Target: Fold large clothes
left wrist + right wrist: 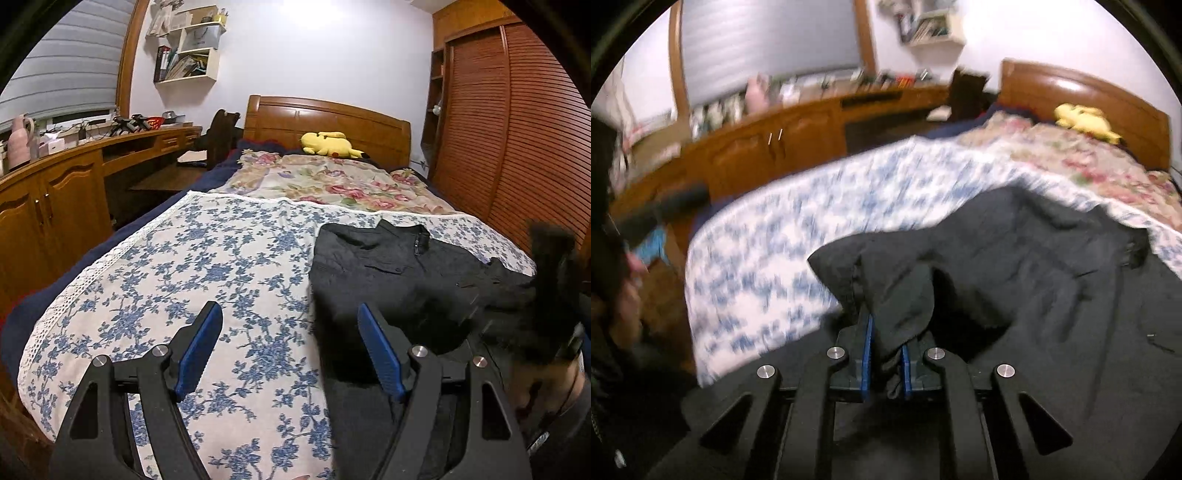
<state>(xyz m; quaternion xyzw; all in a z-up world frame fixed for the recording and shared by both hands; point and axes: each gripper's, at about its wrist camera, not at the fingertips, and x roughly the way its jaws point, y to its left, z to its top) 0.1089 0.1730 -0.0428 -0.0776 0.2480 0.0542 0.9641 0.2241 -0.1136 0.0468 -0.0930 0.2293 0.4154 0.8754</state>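
Note:
A large black jacket lies on the blue-flowered bedspread, collar toward the headboard, on the right half of the bed. My left gripper hovers open above the bedspread beside the jacket's left edge, nothing between its blue pads. In the right wrist view the same jacket fills the right side. My right gripper is shut on a bunched fold of the black fabric, which rises between the pads and drapes over them. That view is motion-blurred. The right gripper also shows blurred at the left wrist view's right edge.
A floral quilt and a yellow plush toy lie near the wooden headboard. A long wooden desk with cabinets runs along the left wall. A slatted wardrobe stands on the right.

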